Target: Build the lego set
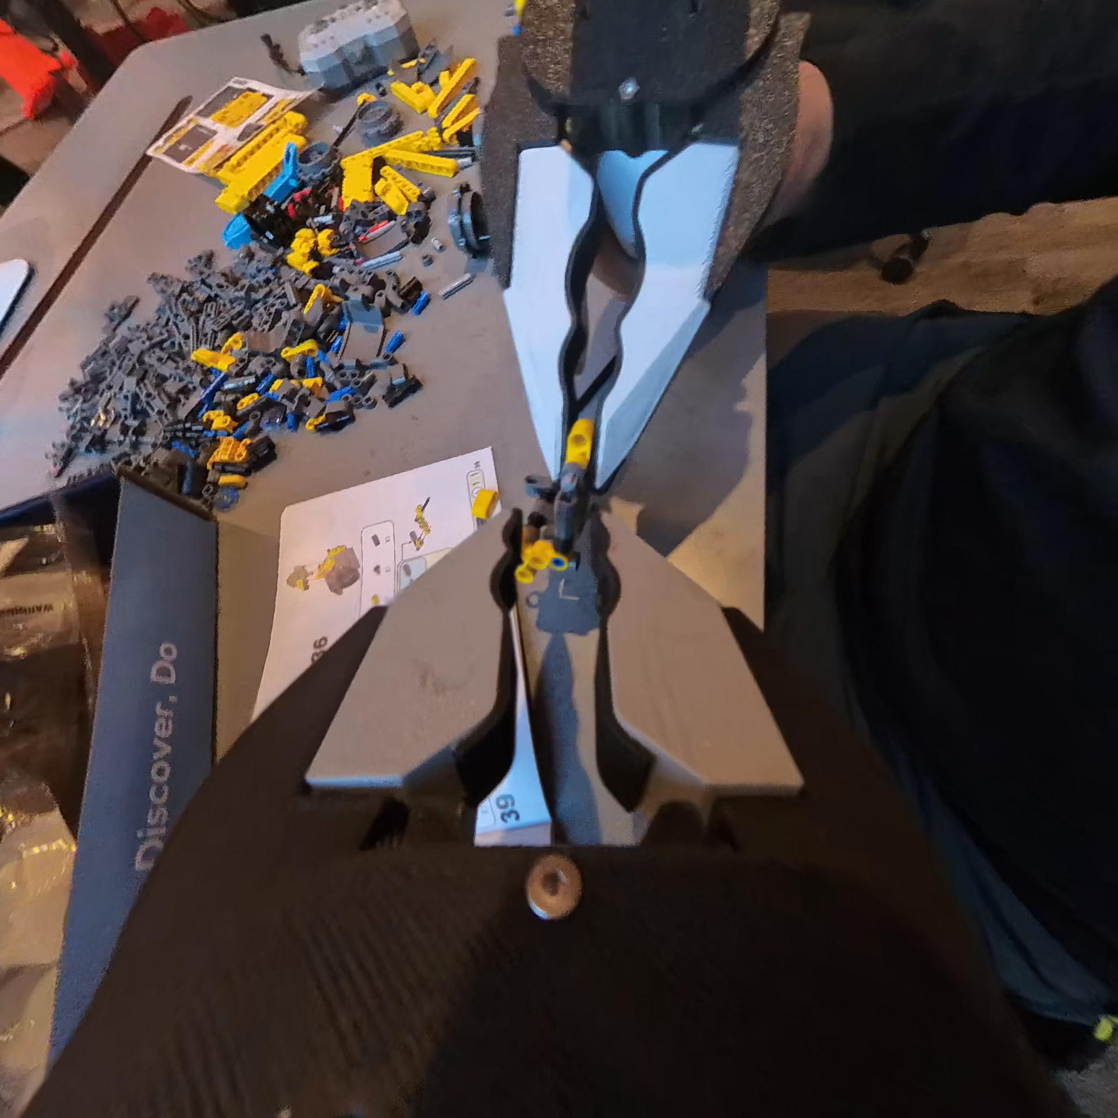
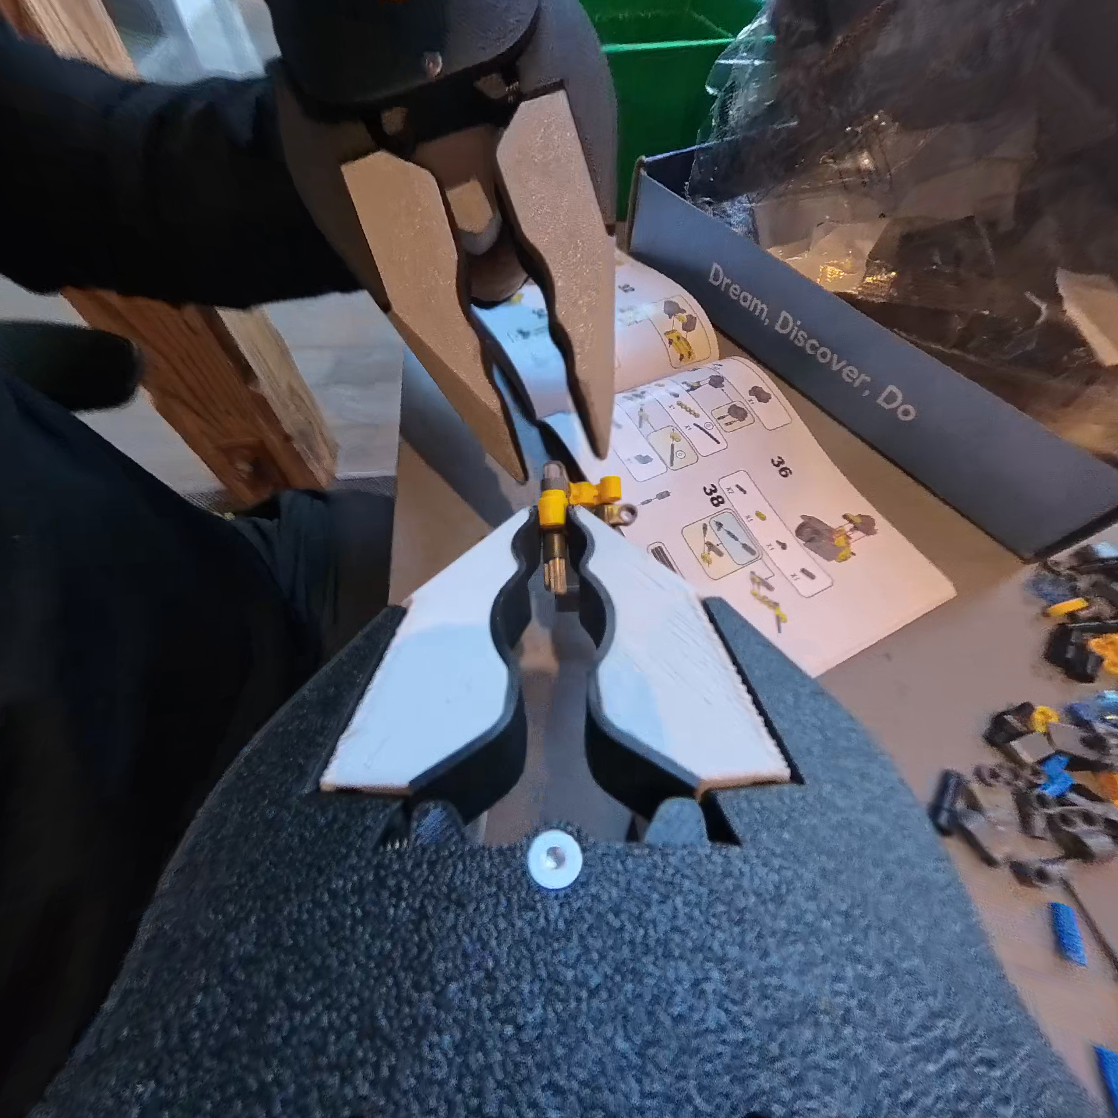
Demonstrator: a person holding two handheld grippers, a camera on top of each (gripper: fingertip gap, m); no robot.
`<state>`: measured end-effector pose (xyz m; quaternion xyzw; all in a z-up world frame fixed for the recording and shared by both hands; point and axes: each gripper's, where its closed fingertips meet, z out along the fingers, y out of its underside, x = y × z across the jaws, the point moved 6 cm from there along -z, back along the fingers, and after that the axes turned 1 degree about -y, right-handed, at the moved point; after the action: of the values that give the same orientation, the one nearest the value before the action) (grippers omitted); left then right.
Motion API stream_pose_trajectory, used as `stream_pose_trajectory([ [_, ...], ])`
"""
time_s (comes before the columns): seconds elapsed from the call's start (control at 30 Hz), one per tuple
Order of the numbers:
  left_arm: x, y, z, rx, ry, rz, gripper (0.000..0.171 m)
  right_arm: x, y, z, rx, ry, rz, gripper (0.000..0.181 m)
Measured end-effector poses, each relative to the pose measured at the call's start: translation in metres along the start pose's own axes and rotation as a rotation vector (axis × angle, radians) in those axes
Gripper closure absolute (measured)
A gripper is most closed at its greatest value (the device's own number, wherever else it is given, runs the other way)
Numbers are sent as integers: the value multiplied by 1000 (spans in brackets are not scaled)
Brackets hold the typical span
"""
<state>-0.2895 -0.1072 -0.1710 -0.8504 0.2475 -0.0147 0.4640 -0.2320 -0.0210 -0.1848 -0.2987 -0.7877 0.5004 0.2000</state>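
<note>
A small yellow-and-grey plastic axle assembly (image 2: 605, 487) is pinched by the right gripper (image 2: 552, 512), its free end flanked by the left gripper's (image 1: 559, 521) parted jaws.

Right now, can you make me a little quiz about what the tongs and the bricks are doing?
1. True or false: the right tongs are empty.
2. Which thing lies open on the table? A) a picture instruction booklet B) a plate C) a cup
3. Fill in the gap: the pile of loose bricks is mostly dark grey, blue and ____.

Key
1. False: they are shut on a small yellow-and-dark piece.
2. A
3. yellow
</note>
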Motion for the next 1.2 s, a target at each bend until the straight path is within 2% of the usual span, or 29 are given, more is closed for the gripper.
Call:
stream_pose_trajectory([
  [0.17, -5, 4, 0, 35, 71, -99, 151, 10, -1, -2, 79, -96, 176, 174],
  [0.27, -5, 7, 4, 65, 126, -164, 162, 14, -9, -4, 147, -178, 265, 174],
  [0.37, -11, 7, 2, 98, 136, -263, 165, 20, -11, -4, 154, -210, 341, 173],
  [0.77, -25, 18, -8, 271, 259, -677, 166, 30, -13, -12, 144, -113, 352, 163],
  [1.2, -26, 21, -10, 313, 302, -796, 166, 29, -14, -17, 168, -93, 357, 159],
])
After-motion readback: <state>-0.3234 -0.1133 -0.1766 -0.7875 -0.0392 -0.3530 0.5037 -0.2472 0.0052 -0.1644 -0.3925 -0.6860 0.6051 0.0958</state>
